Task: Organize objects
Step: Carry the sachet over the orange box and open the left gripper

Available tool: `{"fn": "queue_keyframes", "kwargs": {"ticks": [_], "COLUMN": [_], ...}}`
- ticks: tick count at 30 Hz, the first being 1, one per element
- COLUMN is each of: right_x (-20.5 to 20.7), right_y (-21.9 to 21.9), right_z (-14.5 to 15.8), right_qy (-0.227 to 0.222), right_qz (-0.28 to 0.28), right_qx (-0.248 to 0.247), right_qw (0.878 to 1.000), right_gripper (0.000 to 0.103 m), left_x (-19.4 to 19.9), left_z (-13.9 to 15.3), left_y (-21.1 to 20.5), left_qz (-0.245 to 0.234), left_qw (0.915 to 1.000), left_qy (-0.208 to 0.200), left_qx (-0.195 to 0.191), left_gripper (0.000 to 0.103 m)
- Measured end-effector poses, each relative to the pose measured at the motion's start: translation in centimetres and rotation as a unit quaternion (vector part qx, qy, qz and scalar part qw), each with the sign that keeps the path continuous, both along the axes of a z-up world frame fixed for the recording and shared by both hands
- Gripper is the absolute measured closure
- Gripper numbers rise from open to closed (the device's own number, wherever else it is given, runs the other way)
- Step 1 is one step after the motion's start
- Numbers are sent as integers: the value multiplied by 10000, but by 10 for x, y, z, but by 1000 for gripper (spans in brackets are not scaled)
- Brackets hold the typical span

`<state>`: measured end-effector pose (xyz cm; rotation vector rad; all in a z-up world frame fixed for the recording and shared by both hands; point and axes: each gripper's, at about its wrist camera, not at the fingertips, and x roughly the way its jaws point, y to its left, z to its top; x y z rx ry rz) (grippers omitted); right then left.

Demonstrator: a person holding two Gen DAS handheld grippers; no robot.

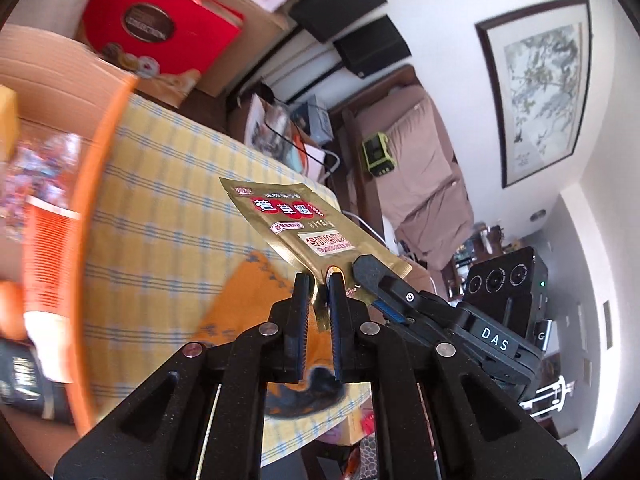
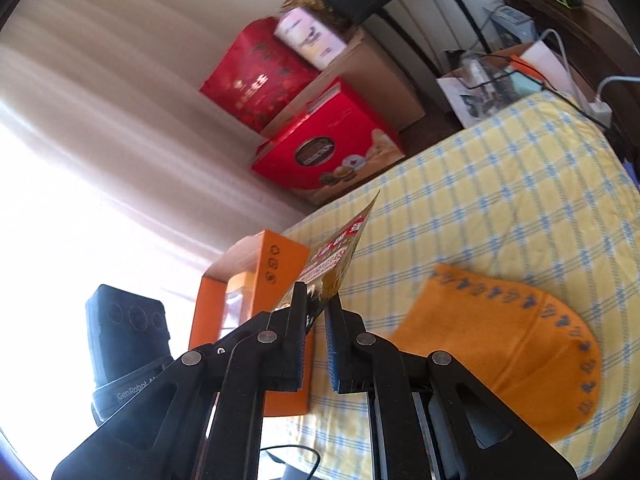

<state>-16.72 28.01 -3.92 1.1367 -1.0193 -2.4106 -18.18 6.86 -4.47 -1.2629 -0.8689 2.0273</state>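
Left gripper [image 1: 319,280] and right gripper [image 2: 318,300] clamped on gold sachet [image 1: 292,228], lifted above surface [image 1: 168,200]. Orange box [image 2: 256,280] partly filled; sachet, orange cloth [image 2: 500,344] not yet stowed.

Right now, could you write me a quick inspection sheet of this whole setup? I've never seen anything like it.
Surface: table under a yellow checked cloth.
Job's things: gold packet held above the cloth; orange box open, with items inside.
Clutter: orange hat lying on the cloth.
Grippers: left gripper and right gripper both shut on the packet's near edge.
Cables: white charger and cable at the table's far corner; dark cable below the near edge.
Surroundings: red gift boxes by the curtain; sofa; framed painting.
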Motion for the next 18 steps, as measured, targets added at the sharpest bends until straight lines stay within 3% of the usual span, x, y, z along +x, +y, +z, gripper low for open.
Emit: {"fn": "queue_keyframes", "kwargs": {"ticks": [9, 18], "right_x": [-29, -60], "right_y": [-78, -143], "right_z": [6, -10], "right_qy": [58, -97], "right_qz": [549, 1034], "right_qx": [99, 221], "right_qw": [9984, 9943], "right_gripper": [95, 95], "left_x": [7, 2], "left_z": [2, -21], "left_y": [-79, -144], "left_qz": [468, 744], "left_qw": [9989, 9969], "left_qy": [46, -266], "left_qx": [-68, 10], "left_gripper": [94, 94]}}
